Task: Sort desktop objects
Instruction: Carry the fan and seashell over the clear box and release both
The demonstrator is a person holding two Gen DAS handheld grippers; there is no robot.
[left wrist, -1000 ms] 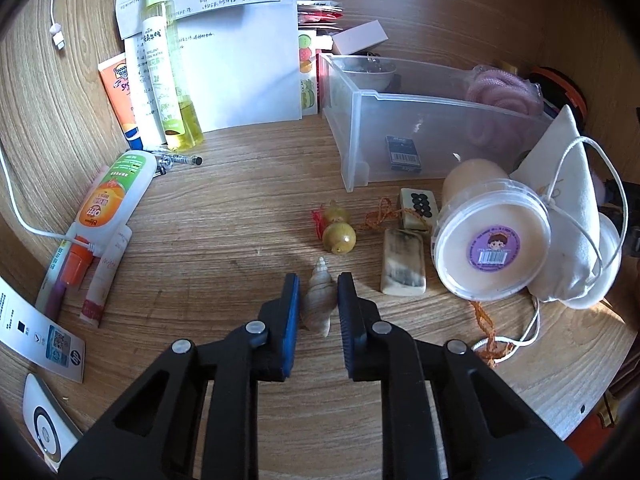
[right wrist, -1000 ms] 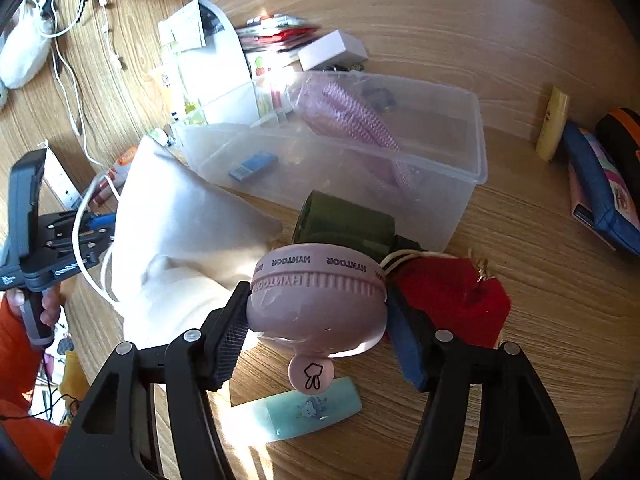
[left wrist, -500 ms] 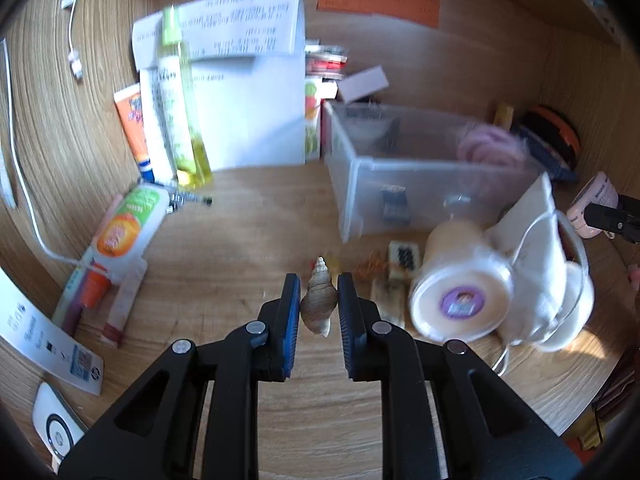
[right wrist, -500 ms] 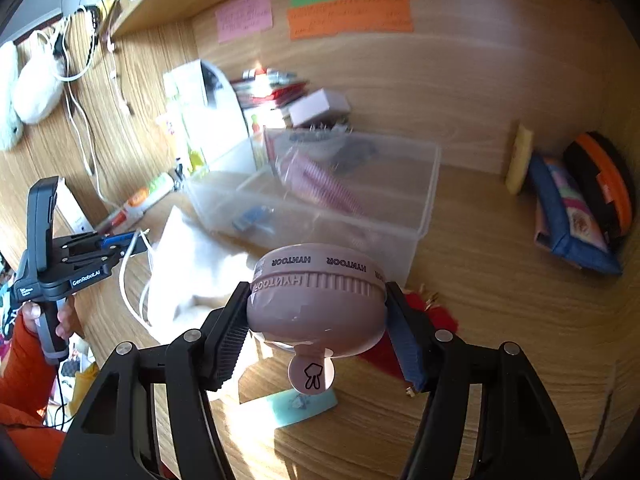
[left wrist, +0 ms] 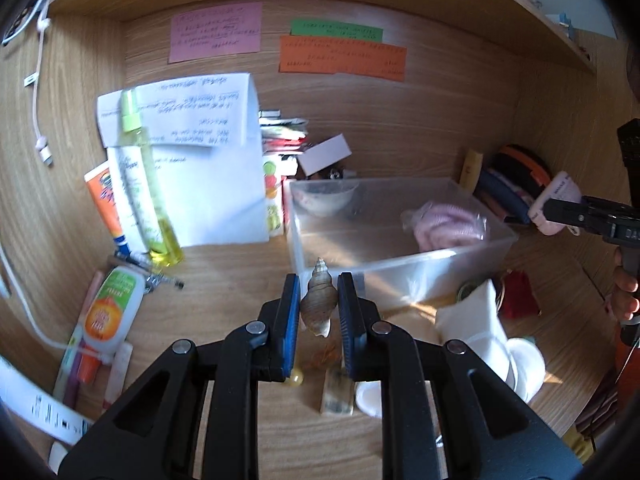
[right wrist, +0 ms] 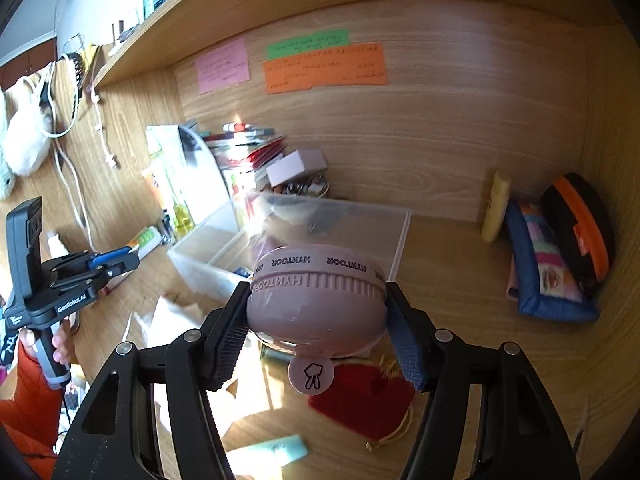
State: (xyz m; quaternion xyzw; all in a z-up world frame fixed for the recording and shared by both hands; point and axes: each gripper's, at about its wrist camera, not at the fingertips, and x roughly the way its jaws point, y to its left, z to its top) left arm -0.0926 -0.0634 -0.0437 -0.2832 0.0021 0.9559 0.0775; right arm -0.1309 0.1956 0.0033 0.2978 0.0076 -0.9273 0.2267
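Note:
My left gripper (left wrist: 319, 304) is shut on a brown spiral seashell (left wrist: 318, 304) and holds it in the air in front of the clear plastic bin (left wrist: 400, 268). The bin holds a pink knitted item (left wrist: 448, 228) and a small bowl (left wrist: 326, 200). My right gripper (right wrist: 316, 312) is shut on a round pink HYNTOOR case (right wrist: 316, 300), raised above the desk near the bin (right wrist: 296, 236). The right gripper with the pink case shows at the right edge of the left wrist view (left wrist: 560, 208).
A white pouch (left wrist: 476, 320), a round white tub (left wrist: 524, 364), a stone block (left wrist: 338, 396) and a yellow bead (left wrist: 294, 378) lie below the left gripper. Bottles and tubes (left wrist: 116, 304) lie left. A red pouch (right wrist: 360, 400), a teal card (right wrist: 276, 450) and pencil cases (right wrist: 556, 248) sit right.
Both grippers have risen from the desk with their objects. The shell went up off the wood to the bin's height. The pink case lifted away from the red pouch and the white pouch.

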